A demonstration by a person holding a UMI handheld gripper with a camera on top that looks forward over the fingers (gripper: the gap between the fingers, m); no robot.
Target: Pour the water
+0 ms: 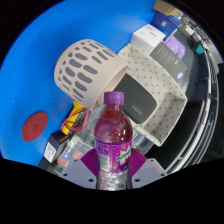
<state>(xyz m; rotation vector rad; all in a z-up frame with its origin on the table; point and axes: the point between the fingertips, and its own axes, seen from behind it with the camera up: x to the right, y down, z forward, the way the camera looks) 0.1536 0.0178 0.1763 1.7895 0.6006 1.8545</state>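
Note:
A clear plastic bottle with a purple cap, reddish-pink drink and a purple label stands upright between my fingers. My gripper is shut on the bottle, with the magenta pads pressing its lower body from both sides. The bottle's base is hidden below the fingers. Beyond it lies a blue surface.
Behind the bottle stands a beige perforated basket and a dotted fabric box holding a dark box. A red round object lies to the left on the blue surface. White and purple packages sit farther back.

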